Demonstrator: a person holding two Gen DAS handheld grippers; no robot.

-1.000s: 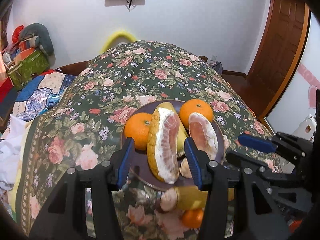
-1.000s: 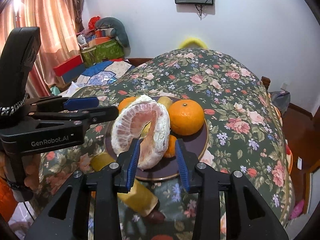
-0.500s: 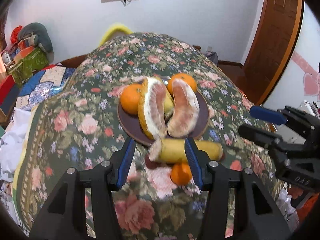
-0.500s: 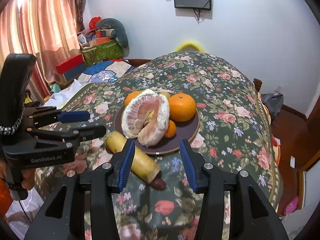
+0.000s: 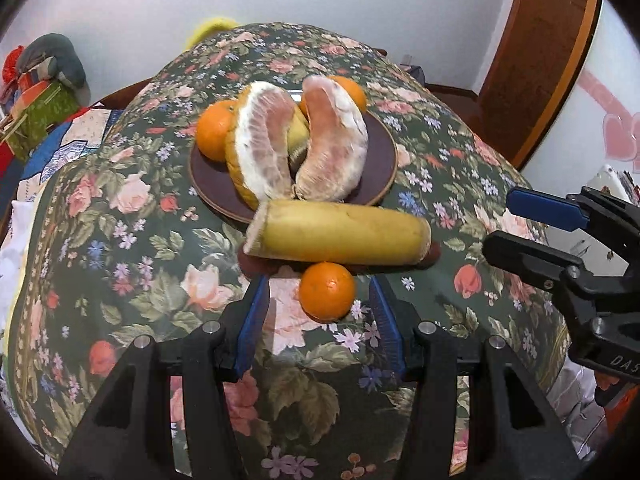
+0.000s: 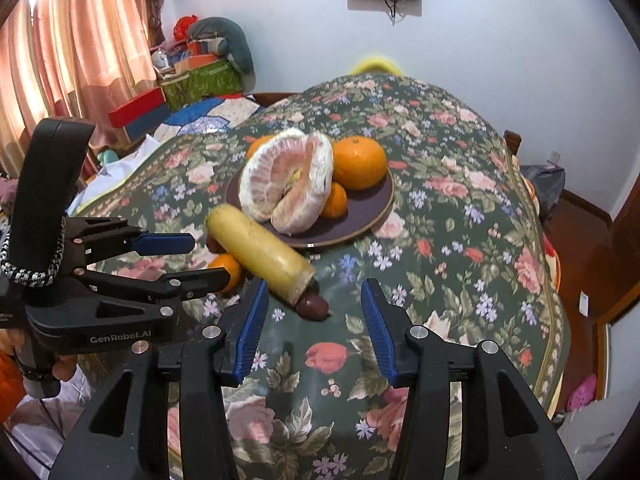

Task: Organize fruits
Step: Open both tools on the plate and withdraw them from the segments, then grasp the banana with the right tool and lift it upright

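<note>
A brown plate (image 5: 218,188) (image 6: 370,210) on the floral tablecloth holds two peeled pomelo pieces (image 5: 264,144) (image 6: 288,180) and oranges (image 5: 214,130) (image 6: 358,162). A yellow cut stalk (image 5: 340,236) (image 6: 260,254) lies on the cloth in front of the plate, over dark red fruits (image 6: 314,306). A loose small orange (image 5: 327,291) (image 6: 228,270) sits just before it. My left gripper (image 5: 320,316) is open and empty, its fingertips either side of that orange. My right gripper (image 6: 314,312) is open and empty, near the stalk's end.
The table's cloth (image 5: 120,240) drops off at the near and side edges. Boxes and bedding (image 6: 192,80) stand at the far left by a pink curtain (image 6: 60,60). A wooden door (image 5: 540,60) is at the right. The right gripper also shows in the left wrist view (image 5: 560,232).
Both grippers have drawn back from the plate toward the near table edge. The stalk and loose orange have come into full view in front of the plate.
</note>
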